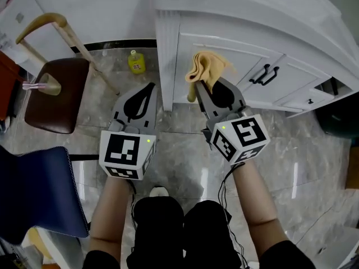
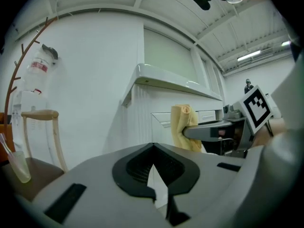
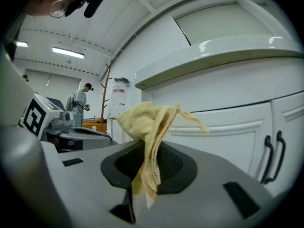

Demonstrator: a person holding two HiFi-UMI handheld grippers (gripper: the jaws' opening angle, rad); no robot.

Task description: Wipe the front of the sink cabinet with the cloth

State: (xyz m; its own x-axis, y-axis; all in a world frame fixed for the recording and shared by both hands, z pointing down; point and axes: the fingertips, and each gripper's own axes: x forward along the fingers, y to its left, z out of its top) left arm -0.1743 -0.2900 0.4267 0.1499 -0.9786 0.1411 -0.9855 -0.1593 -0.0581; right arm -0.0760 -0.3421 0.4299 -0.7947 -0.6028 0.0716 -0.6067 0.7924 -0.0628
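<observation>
The white sink cabinet (image 1: 224, 43) fills the upper right of the head view, with a panelled door (image 3: 223, 127) and black handles (image 1: 263, 74). A crumpled yellow cloth (image 1: 206, 69) sticks up from my right gripper (image 1: 210, 86), which is shut on it just in front of the left door; I cannot tell whether the cloth touches the door. In the right gripper view the cloth (image 3: 147, 122) hangs out over the jaws. My left gripper (image 1: 147, 89) is to the left, beside the cabinet's corner (image 2: 137, 113), shut with nothing in it. The left gripper view shows the cloth (image 2: 183, 125) at its right.
A small yellow bottle (image 1: 136, 61) stands on the marble floor by the cabinet's left corner. A brown chair (image 1: 56, 94) and a blue seat (image 1: 39, 189) are at the left. A coat stand (image 3: 107, 89) and a person (image 3: 80, 101) are far behind.
</observation>
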